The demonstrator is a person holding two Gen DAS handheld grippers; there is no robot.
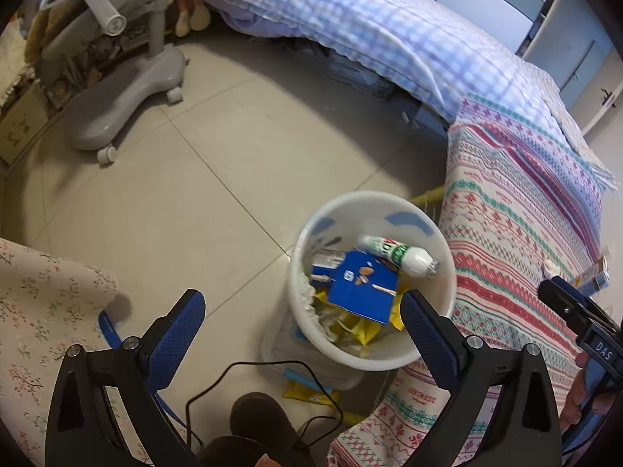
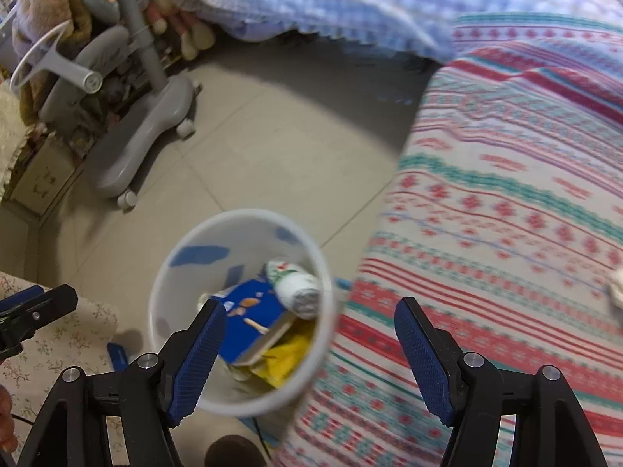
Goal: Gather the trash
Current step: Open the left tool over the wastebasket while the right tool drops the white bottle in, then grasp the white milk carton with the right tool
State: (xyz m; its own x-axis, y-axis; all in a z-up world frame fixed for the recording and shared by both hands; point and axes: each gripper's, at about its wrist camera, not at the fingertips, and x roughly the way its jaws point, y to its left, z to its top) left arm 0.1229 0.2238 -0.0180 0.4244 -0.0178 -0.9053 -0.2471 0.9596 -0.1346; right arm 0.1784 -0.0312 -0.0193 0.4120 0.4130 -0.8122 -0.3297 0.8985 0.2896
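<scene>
A white trash bin (image 1: 444, 249) stands on the floor beside the bed; it also shows in the right wrist view (image 2: 163, 272). Inside lie a white bottle with a green label (image 1: 393, 251) (image 2: 298, 292), a blue box (image 1: 360, 292) (image 2: 253, 317) and yellow wrappers (image 1: 360, 330) (image 2: 286, 358). My left gripper (image 1: 303, 311) is open and empty, above the bin's near left side. My right gripper (image 2: 311, 321) is open and empty, above the bin's right rim; it shows at the right edge of the left wrist view (image 1: 557, 295). A small box (image 1: 593, 274) and a white scrap (image 1: 551, 268) (image 2: 617, 288) lie on the bed.
A bed with a striped blanket (image 1: 518, 210) (image 2: 506, 202) and blue checked quilt (image 1: 370, 19) fills the right. A grey wheeled chair (image 1: 128, 89) (image 2: 140, 132) stands far left. A floral cloth surface (image 1: 43, 303) is at near left. A yellow packet (image 1: 307, 391) and black cable (image 1: 272, 369) lie on the floor.
</scene>
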